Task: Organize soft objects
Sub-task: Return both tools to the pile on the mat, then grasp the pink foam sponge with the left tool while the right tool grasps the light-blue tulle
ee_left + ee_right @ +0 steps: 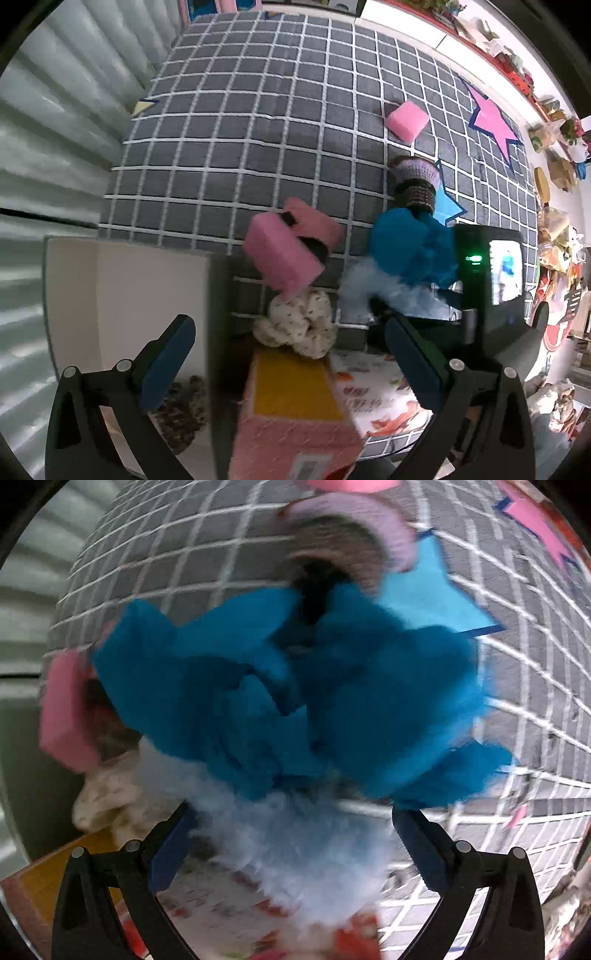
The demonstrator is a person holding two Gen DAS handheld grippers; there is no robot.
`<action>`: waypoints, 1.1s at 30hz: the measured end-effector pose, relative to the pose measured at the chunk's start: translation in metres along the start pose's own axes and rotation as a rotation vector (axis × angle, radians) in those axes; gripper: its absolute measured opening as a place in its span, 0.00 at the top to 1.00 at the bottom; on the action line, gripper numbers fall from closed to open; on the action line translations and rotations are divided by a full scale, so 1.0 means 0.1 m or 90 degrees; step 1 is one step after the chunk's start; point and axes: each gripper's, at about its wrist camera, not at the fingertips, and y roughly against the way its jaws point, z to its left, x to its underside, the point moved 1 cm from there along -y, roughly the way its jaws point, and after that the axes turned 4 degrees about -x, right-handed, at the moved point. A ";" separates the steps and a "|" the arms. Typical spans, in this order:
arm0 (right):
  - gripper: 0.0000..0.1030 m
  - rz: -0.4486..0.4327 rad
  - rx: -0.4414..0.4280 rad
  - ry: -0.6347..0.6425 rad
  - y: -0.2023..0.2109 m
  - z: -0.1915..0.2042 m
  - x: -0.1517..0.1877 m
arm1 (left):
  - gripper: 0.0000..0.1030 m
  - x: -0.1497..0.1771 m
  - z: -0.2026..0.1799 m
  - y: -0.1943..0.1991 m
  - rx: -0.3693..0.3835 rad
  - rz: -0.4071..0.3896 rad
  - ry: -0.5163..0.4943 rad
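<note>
Right tongs (291,843) apparently straddle blurred blue cloth (295,690).

Grey mat (258,110) with a white grid, spread across the surface and filling most of both views; pink star (493,122) with a dark blue edge at the mat's far right; light blue star (436,598), likewise edged in dark blue, nearer the middle; small yellow shape (142,107) at the mat's left border. Pale corrugated wall (55,129) along the left. Crowded shelf (517,70) of mixed small items curving along the upper right, too small to identify singly; white strip of floor (406,26) between mat and shelf.
</note>
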 end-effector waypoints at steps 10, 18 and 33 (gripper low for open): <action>0.01 -0.032 0.019 -0.171 0.22 -1.35 0.21 | 0.00 -0.49 -0.63 -0.02 0.009 -0.016 -0.049; 0.01 -0.082 -0.042 -0.247 0.60 -2.00 0.60 | 0.00 -1.32 -1.18 -0.37 -0.037 -0.074 -0.100; 0.01 -0.060 -0.121 -0.133 0.74 -1.88 0.81 | 0.00 -1.91 -1.58 -1.27 -0.107 -0.053 -0.167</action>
